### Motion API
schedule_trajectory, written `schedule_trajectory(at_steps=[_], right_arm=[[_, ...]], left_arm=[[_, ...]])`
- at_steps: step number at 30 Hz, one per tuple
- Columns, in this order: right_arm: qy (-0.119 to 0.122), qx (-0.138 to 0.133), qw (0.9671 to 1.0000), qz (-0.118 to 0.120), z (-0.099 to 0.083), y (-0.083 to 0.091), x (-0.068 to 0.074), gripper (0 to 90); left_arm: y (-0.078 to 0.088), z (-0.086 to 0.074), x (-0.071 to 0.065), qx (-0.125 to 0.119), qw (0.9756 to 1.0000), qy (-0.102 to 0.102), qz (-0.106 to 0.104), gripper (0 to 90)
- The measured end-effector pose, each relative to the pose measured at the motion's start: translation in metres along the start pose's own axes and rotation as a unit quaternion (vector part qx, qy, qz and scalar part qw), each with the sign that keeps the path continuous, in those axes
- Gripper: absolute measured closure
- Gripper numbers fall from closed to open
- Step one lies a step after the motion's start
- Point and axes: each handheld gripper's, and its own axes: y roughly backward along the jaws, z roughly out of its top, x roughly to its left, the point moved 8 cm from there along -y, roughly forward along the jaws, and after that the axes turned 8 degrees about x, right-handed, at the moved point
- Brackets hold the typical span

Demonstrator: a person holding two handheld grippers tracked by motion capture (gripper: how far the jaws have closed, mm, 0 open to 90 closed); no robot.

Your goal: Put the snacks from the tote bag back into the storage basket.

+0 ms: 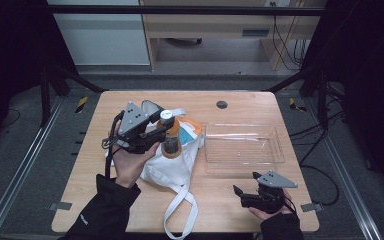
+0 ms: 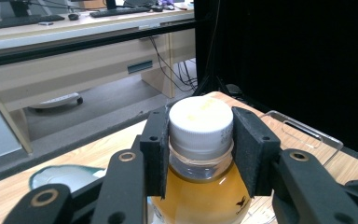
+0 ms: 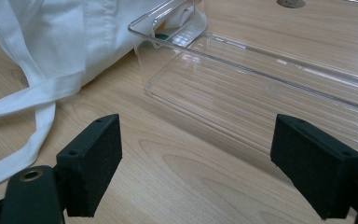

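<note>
A clear bottle (image 1: 170, 141) of amber liquid with a white cap (image 2: 200, 122) hangs upright above the white cloth bag (image 1: 172, 167). My left gripper (image 1: 164, 128) is shut on its neck and cap, one pad (image 2: 156, 149) on each side. At the table's front right, my right gripper (image 1: 246, 186) rests low with its jaws wide apart. Nothing lies between its pads (image 3: 93, 163), which face the clear plastic tray (image 3: 261, 88).
The clear tray (image 1: 275, 152) lies right of the bag on the wooden table (image 1: 80, 200). The bag's long straps (image 1: 180, 210) trail toward the front edge. Orange and teal items (image 1: 192, 131) show at the bag's mouth. A round hole (image 1: 222, 104) sits near the far edge.
</note>
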Motion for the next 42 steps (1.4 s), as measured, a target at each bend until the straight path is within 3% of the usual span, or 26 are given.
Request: schedule_trajectory(at_steps=[33,42], right_arm=[[0.003,-0.001,1.0,0.003,0.0,0.0,0.001,16.5],[0.003,-0.001,1.0,0.006,0.0,0.0,0.001,16.2]], left_arm=[[-0.038,0.035,-0.053,-0.009,0.9991,-0.013,-0.041,58.7],[-0.052,0.037,-0.066,-0.007,0.9986,-0.013,-0.052,58.7]])
